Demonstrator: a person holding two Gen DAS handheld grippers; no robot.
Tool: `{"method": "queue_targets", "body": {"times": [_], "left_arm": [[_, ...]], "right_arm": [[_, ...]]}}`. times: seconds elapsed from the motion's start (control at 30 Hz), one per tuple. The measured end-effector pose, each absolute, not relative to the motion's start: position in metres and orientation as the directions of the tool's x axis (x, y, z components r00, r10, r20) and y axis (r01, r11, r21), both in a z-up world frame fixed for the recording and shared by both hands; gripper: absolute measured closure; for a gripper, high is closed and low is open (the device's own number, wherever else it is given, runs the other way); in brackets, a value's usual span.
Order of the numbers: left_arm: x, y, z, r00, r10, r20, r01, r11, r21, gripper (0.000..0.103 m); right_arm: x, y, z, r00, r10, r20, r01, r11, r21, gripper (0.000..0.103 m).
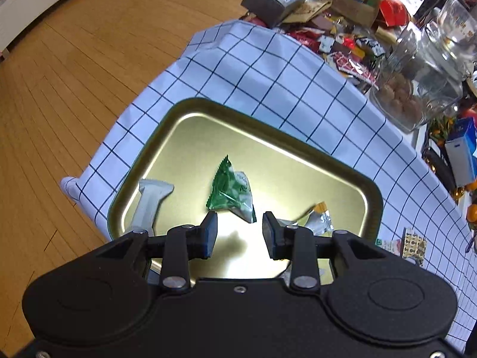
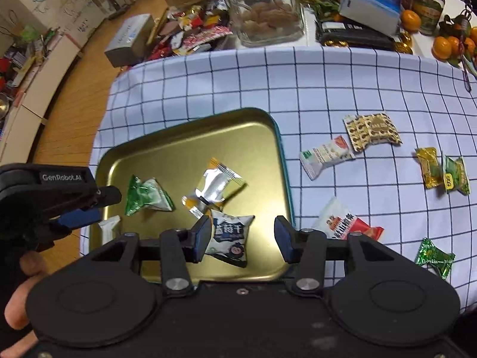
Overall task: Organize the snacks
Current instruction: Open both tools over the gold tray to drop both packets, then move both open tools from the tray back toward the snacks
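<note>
A gold metal tray (image 1: 298,161) (image 2: 179,152) lies on the checked tablecloth. In it lie a green triangular snack (image 1: 231,194) (image 2: 146,195), a silver-orange packet (image 1: 317,219) (image 2: 214,186), a white packet (image 1: 152,200) (image 2: 108,228) and a white-and-navy packet (image 2: 231,237). My left gripper (image 1: 240,234) is open and empty just above the tray, near the green snack; it also shows in the right wrist view (image 2: 80,208). My right gripper (image 2: 243,238) is open over the tray's near right corner, with the navy packet under it.
Several loose snacks lie on the cloth (image 2: 328,89) right of the tray: a gold patterned pack (image 2: 372,131), a white-green bar (image 2: 325,155), a red-white pack (image 2: 345,222), green candies (image 2: 433,258). A glass jar (image 2: 268,9), boxes and a snack pile stand behind. Wooden floor lies left.
</note>
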State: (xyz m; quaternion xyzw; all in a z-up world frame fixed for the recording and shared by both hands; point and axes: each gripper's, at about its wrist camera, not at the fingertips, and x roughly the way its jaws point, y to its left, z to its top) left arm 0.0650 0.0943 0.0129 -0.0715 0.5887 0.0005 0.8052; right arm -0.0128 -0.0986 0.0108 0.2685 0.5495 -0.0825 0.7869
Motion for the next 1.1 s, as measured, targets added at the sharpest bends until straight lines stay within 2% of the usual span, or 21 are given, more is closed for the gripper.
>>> {"method": "queue_targets", "body": {"times": [0.4, 1.1], "left_arm": [[0.064, 0.072, 0.0, 0.22, -0.058, -0.974, -0.029, 0.997, -0.066, 0.06], [0.038, -0.02, 0.0, 0.222, -0.096, -0.97, 0.21, 0.977, -0.049, 0.06]], "right_arm": [[-0.014, -0.124, -0.015, 0.233, 0.238, -0.943, 0.524, 0.786, 0.328, 0.053], [-0.067, -0.236, -0.008, 0.248, 0.126, -0.961, 0.702, 0.659, 0.268, 0.054]]}}
